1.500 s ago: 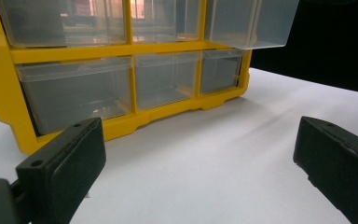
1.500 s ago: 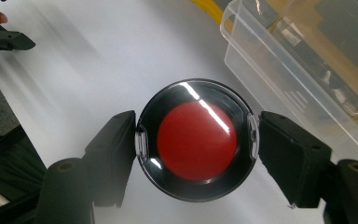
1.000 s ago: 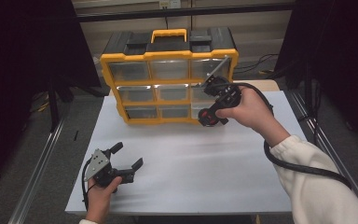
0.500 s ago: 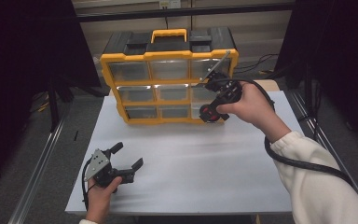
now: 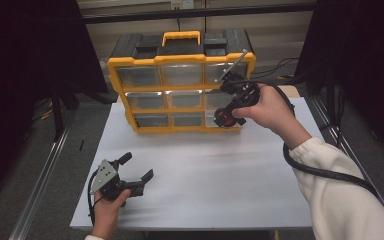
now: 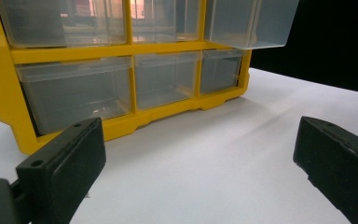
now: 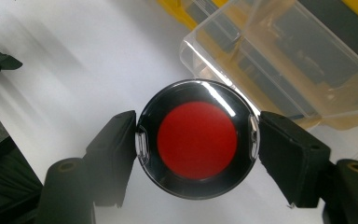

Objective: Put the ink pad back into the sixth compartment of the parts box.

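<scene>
Over the pulled-out clear drawer (image 7: 279, 60) near the worktop's far right edge, the right gripper (image 7: 196, 140) pinches a round red-and-black case (image 7: 196, 140) by its rim. Such a smooth rim may slip free and miss. By the near left corner, the left gripper (image 5: 132, 175) gapes empty.

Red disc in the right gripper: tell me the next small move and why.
Probably carry the red disc forward over the pulled-out clear drawer and lower it in. The right gripper is clamped on its black rim, and the drawer stands open just beyond it, sticking out of the yellow organizer. The left gripper rests open on the table, apart from this.
</scene>
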### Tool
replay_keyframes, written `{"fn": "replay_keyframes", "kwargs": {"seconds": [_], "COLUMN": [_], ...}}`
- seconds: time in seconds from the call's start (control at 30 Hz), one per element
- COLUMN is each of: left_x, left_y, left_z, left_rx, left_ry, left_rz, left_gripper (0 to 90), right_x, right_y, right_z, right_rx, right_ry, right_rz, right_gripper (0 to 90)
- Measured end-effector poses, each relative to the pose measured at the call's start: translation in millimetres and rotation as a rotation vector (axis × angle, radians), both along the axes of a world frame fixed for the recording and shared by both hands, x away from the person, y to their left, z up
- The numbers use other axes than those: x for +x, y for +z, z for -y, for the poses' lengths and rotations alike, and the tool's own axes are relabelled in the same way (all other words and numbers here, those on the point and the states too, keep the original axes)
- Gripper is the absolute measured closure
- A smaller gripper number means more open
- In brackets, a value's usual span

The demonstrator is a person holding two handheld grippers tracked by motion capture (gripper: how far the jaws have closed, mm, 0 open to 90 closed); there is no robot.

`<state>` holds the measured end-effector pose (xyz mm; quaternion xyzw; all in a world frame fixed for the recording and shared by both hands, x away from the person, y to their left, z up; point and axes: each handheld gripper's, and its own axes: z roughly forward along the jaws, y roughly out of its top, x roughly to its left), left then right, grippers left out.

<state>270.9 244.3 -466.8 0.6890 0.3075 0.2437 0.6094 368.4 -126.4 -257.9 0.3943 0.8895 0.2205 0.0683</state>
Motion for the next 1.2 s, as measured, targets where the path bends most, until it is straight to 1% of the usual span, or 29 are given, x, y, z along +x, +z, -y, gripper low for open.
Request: {"fn": "replay_keyframes", "kwargs": {"seconds": [0.1, 0.17, 0.2, 0.27, 0.33, 0.5, 0.53, 0.57, 0.73, 0.9, 0.97, 1.07, 1.1, 1.2], "left_x": [0.2, 0.2, 0.5, 0.0, 0.1, 0.1, 0.0, -0.1, -0.3, -0.4, -0.2, -0.3, -0.3, -0.5], "left_y": [0.0, -0.1, -0.2, 0.0, 0.0, 0.0, -0.1, 0.0, 0.0, 0.0, -0.1, 0.0, 0.0, -0.2], "left_z": [-0.3, -0.1, -0.4, 0.2, -0.3, -0.6, -0.3, -0.5, -0.3, -0.1, -0.1, -0.2, -0.3, 0.1], "left_rx": [0.001, -0.002, -0.001, -0.003, 0.001, -0.003, -0.006, 0.001, -0.005, -0.006, -0.003, -0.005, -0.004, -0.009], "left_ry": [-0.002, 0.001, -0.007, 0.002, -0.001, 0.002, 0.002, -0.001, 0.001, 0.001, 0.000, 0.000, 0.000, 0.001], "left_rz": [0.000, -0.001, 0.000, -0.001, 0.000, -0.001, -0.001, 0.000, -0.001, -0.001, 0.000, 0.000, 0.000, -0.002], "left_gripper": [2.3, 2.3, 2.3, 2.3, 2.3, 2.3, 2.3, 2.3, 2.3, 2.3, 2.3, 2.3, 2.3, 2.3], "right_x": [1.6, 2.4, 3.3, 4.7, 6.7, 10.0, 11.3, 12.1, 15.6, 18.1, 19.4, 21.7, 22.7, 24.7], "right_y": [1.4, 2.1, 2.3, 2.6, 2.0, 2.3, 2.0, 1.7, 2.2, 2.3, 2.5, 3.1, 2.8, 2.5], "right_z": [2.2, 2.8, 3.4, 4.1, 4.5, 4.1, 4.6, 4.8, 6.5, 8.0, 8.4, 9.1, 9.6, 10.4], "right_rx": [-0.007, -0.004, -0.004, -0.003, -0.003, 0.000, -0.004, -0.005, -0.007, -0.004, -0.011, -0.016, -0.015, -0.014], "right_ry": [0.003, -0.008, -0.009, -0.015, -0.010, -0.024, -0.020, -0.021, -0.032, -0.046, -0.051, -0.058, -0.056, -0.065], "right_rz": [0.003, 0.005, 0.005, 0.004, 0.009, 0.003, 0.010, 0.013, 0.012, 0.024, 0.029, 0.021, 0.030, 0.031], "right_gripper": [30.5, 30.5, 30.5, 30.5, 30.5, 30.5, 30.5, 30.5, 30.5, 30.5, 30.5, 30.5, 30.5, 30.5]}}
